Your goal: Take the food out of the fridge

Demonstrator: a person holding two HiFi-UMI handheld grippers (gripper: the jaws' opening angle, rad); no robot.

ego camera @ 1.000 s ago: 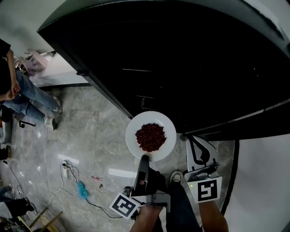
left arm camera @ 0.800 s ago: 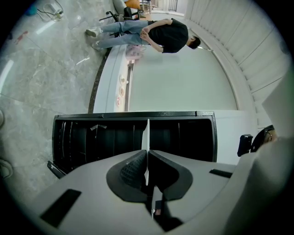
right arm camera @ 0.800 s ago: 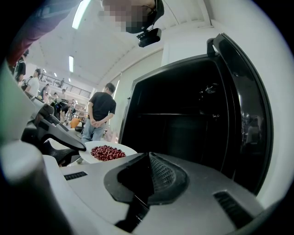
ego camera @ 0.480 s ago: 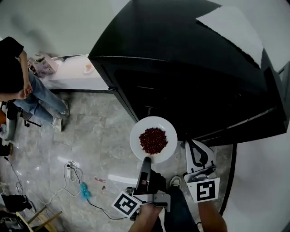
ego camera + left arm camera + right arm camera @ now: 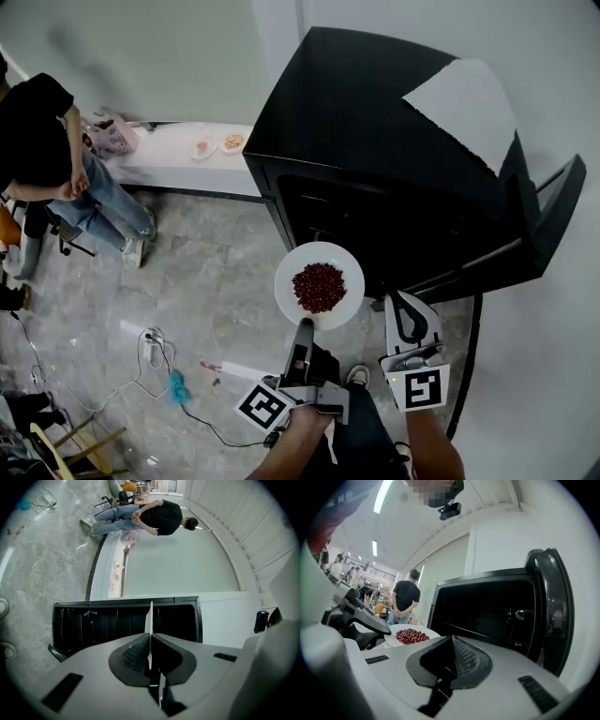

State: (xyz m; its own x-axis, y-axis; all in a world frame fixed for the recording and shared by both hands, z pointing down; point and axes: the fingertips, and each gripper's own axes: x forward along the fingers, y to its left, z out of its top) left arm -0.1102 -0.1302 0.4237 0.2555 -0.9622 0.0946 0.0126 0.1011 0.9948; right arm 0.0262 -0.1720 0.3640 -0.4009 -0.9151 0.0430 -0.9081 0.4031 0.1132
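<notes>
A white plate (image 5: 319,285) heaped with small dark-red food (image 5: 319,286) hangs in front of the black fridge (image 5: 375,159), whose door (image 5: 548,216) stands open to the right. My left gripper (image 5: 303,325) is shut on the plate's near rim. In the left gripper view the rim shows as a thin white edge (image 5: 150,620) clamped between the pads of the left gripper (image 5: 150,641). My right gripper (image 5: 403,298) hovers just right of the plate, shut and empty. The right gripper view shows that gripper (image 5: 452,641), the plate (image 5: 411,636) at left and the dark open fridge (image 5: 487,606).
A person in a black shirt and jeans (image 5: 47,159) stands at the left beside a low white counter (image 5: 178,161) that carries small dishes. Cables and a power strip (image 5: 150,347) lie on the marble floor. The open fridge door (image 5: 555,606) juts out at the right.
Both grippers have risen with the plate still in the left one. The fridge now looks smaller and lower in the head view, with its top and the wall behind showing.
</notes>
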